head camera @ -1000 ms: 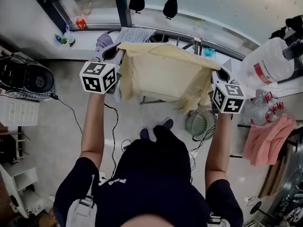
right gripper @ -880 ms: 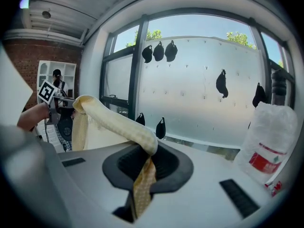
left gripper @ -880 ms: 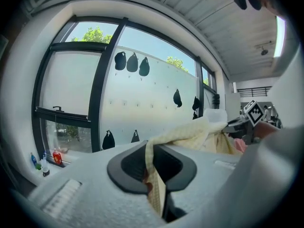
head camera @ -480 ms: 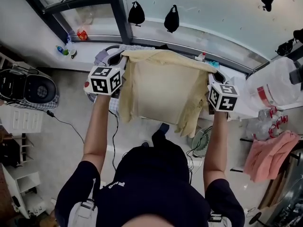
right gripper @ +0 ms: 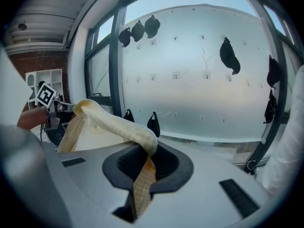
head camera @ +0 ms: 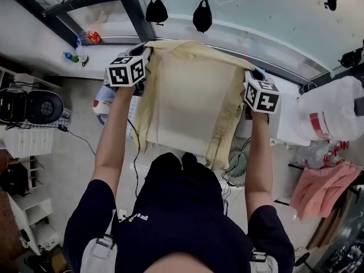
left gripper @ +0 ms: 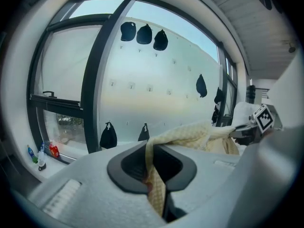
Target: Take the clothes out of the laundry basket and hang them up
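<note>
The person is standing at a big frosted window and holding a pale yellow cloth up in front of it, spread wide between the two tools. The left gripper is clamped tight on one top corner, its jaws pinched together with a fold of the waffle-weave fabric squeezed between them. The right gripper is gripping the opposite corner the same way, jaws closed on the cloth. The top edge is running almost taut from one to the other, close to the dark rail at the foot of the window, and the rest is hanging down towards the person's chest. Each gripper is carrying a cube printed with black-and-white square codes, not words. Small white lettering on the person's dark shirt seems to read FILA. A white plastic bag at the right is showing a red and blue label, too small for me to read. Black pouches are hanging on the glass, and a pink cloth is lying off to the right.
</note>
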`<state>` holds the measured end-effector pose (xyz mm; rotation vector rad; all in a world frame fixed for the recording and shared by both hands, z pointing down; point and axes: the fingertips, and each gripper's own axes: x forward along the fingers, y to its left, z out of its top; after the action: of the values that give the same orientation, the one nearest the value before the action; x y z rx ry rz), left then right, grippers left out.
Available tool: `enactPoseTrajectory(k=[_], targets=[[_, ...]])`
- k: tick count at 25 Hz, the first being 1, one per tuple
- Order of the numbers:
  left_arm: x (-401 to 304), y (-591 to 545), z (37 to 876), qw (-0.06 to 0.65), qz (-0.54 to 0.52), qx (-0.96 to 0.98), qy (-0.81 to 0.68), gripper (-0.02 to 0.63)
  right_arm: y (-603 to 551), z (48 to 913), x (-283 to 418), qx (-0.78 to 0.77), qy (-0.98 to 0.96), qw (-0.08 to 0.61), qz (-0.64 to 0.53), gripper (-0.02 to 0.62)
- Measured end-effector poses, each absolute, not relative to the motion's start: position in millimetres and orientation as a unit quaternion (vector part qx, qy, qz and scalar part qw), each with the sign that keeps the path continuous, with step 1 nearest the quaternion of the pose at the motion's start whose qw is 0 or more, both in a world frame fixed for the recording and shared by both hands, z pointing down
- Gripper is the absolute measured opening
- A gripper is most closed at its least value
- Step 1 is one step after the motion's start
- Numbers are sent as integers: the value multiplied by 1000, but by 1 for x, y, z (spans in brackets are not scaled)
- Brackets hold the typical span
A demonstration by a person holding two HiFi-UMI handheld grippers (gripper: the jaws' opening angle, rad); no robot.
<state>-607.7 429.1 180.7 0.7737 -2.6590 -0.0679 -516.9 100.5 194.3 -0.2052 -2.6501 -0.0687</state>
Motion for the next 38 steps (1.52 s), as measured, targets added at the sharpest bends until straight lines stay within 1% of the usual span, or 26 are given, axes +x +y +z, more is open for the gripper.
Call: enactPoseTrajectory(k=[8, 16, 21, 23, 25, 27, 28, 29, 30, 31, 36, 38], targets=[[-676, 398, 230, 236, 13, 279, -931, 31, 74, 239, -575, -50, -959, 279, -20, 28], [-731, 387, 287, 289, -9, 276, -917, 31, 66, 277, -621, -27, -948, 317, -16, 29], [-746, 376, 326, 327, -17, 276, -904, 31, 54, 309, -636, -13, -938, 346, -14, 35], [-745, 375, 347, 347, -15, 280, -895, 31, 53, 328, -639, -10, -931, 363, -16, 54], [-747, 376, 369, 371, -19, 283, -885, 31, 51, 349, -641, -8, -923, 384, -16, 93], [-751, 379, 392, 397, -24, 276, -875, 32, 50, 375, -642, -16, -909, 417, -24, 208], [-752, 380, 401, 406, -20, 274, -872, 32, 51, 387, -640, -24, -900, 435, -24, 231], [-751, 380, 408, 412, -13, 277, -868, 40, 52, 396, -638, -30, -893, 450, -18, 264], [-748, 378, 413, 415, -6, 285, -864, 72, 53, 402, -635, -35, -888, 459, -11, 308], [-745, 376, 414, 416, -3, 295, -860, 112, 53, 404, -634, -36, -887, 461, -4, 333], [-736, 374, 406, 404, -6, 329, -854, 259, 58, 384, -634, -37, -903, 428, 6, 341], [-730, 377, 395, 394, -13, 340, -853, 289, 65, 372, -630, -43, -910, 411, 9, 347]])
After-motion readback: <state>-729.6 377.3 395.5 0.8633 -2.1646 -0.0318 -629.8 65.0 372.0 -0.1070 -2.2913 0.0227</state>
